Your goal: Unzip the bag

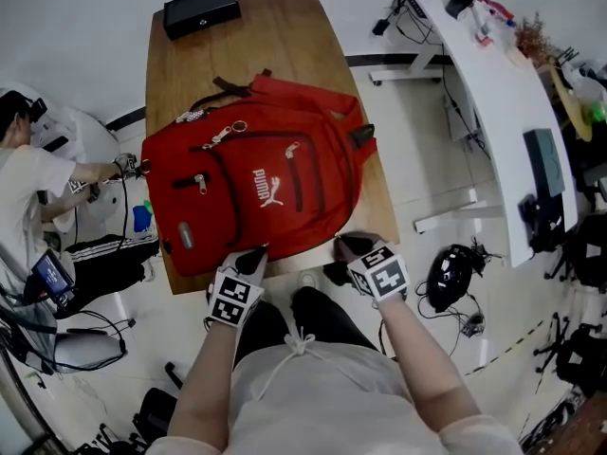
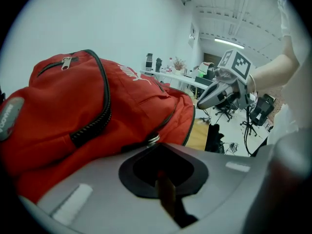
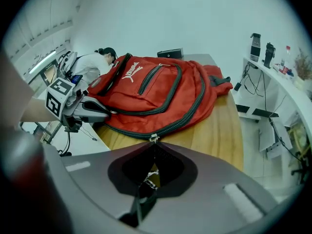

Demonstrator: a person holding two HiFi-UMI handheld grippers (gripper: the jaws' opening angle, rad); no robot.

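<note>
Head view – bag: the red bag (image 1: 251, 188) is lying flat on the wooden tabletop (image 1: 285, 27), reaching its near edge.
Head view – tools: the left tool (image 1: 253, 255) and the right tool (image 1: 344, 244) are both touching the bag's near side, the right one toward the tabletop's near right corner.
Left gripper view – left tool: its jaws are sitting together, seemingly pinching a thin reddish strip of the bag beside a metal ring (image 2: 152, 139).
Right gripper view – right tool: its jaws are clamping the zipper pull (image 3: 152, 172).
Right gripper view – main zipper (image 3: 187, 112): it is showing closed teeth along its whole visible run.
Progress: both grips are looking set – the opening pull itself is remaining.
</note>
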